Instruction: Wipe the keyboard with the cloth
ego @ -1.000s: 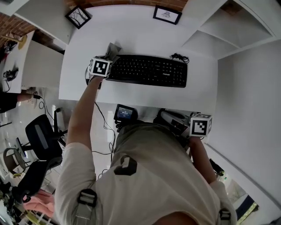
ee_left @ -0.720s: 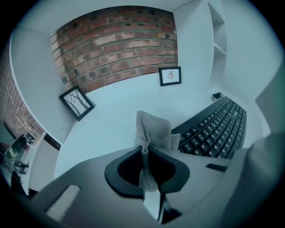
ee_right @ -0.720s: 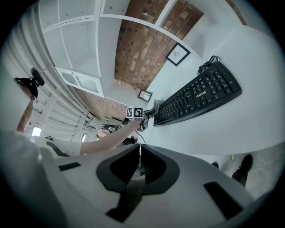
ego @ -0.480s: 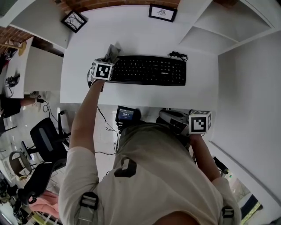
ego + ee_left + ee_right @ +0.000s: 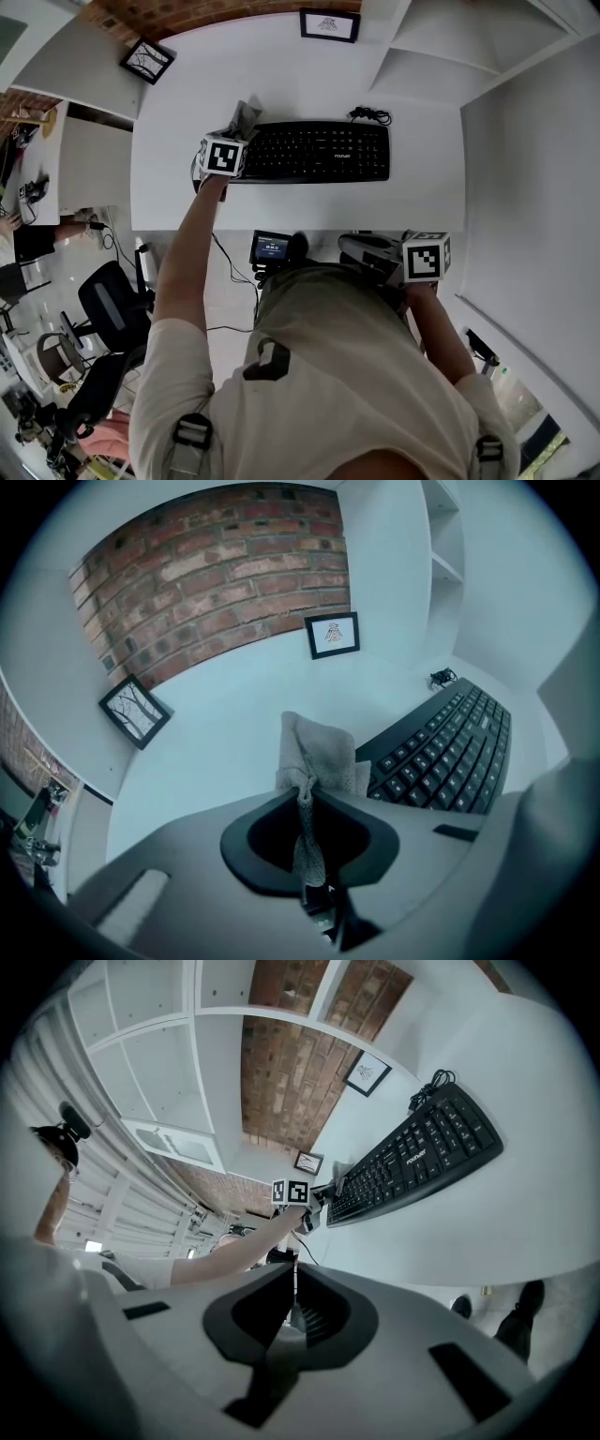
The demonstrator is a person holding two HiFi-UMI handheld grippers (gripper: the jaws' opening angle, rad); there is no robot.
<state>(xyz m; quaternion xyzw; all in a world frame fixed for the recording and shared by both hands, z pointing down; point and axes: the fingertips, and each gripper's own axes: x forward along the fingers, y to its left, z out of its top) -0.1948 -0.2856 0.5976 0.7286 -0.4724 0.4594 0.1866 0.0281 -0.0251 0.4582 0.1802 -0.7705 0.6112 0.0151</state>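
- The left claw (image 5: pixel 304 789) is pinched tight on the grey cloth (image 5: pixel 317 752); a bunch of it stands up past the tips
- The cloth sits at the left end of the black keyboard (image 5: pixel 314 152), by its far corner; I can't tell whether it touches the keys
- The keyboard lies across the white tabletop (image 5: pixel 281 202)
- The right claw (image 5: pixel 290 1265) hangs off the tabletop below its near edge, well apart from the keyboard, closed on nothing
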